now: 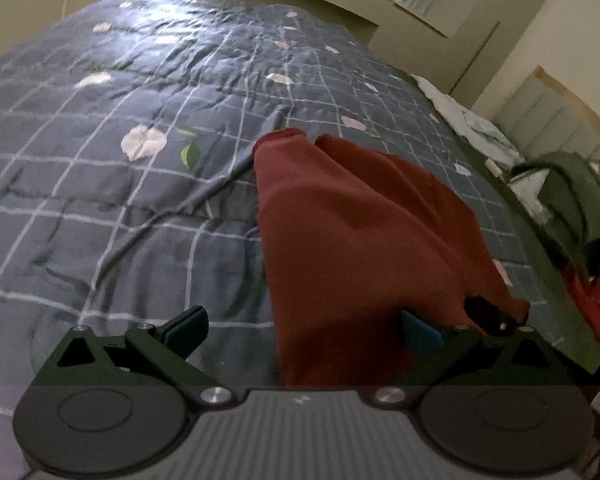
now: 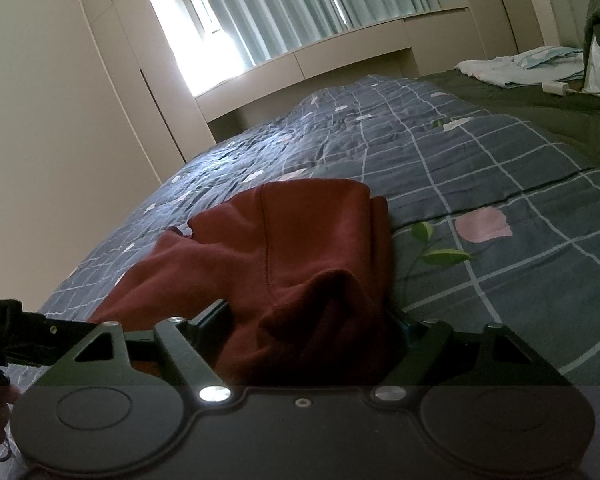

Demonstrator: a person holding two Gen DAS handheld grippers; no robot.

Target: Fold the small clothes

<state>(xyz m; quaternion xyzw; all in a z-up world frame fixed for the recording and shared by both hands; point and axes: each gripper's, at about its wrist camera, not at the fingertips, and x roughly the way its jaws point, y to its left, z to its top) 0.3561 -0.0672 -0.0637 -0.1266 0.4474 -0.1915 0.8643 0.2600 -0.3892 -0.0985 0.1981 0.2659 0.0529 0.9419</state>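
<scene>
A dark red garment (image 1: pixel 360 232) lies crumpled on the blue checked quilt (image 1: pixel 120 200). My left gripper (image 1: pixel 304 328) stands open and wide at the garment's near edge. The cloth lies against its right pad (image 1: pixel 420 332), and the left pad (image 1: pixel 188 324) is over bare quilt. A fingertip of the right gripper (image 1: pixel 488 316) pokes out at the garment's right edge. In the right wrist view a bunched fold of the garment (image 2: pixel 300 248) fills the gap of my right gripper (image 2: pixel 312 320), whose jaws stand wide; the cloth hides its pads. The left gripper (image 2: pixel 28 332) shows at the far left.
A pile of green clothing (image 1: pixel 572 200) and a red item (image 1: pixel 592 300) sit at the bed's right side. White and light-blue cloth (image 2: pixel 520 64) and a white charger (image 2: pixel 556 88) lie on a green blanket (image 2: pixel 540 120). Wardrobes and a bright window (image 2: pixel 220 32) stand beyond the bed.
</scene>
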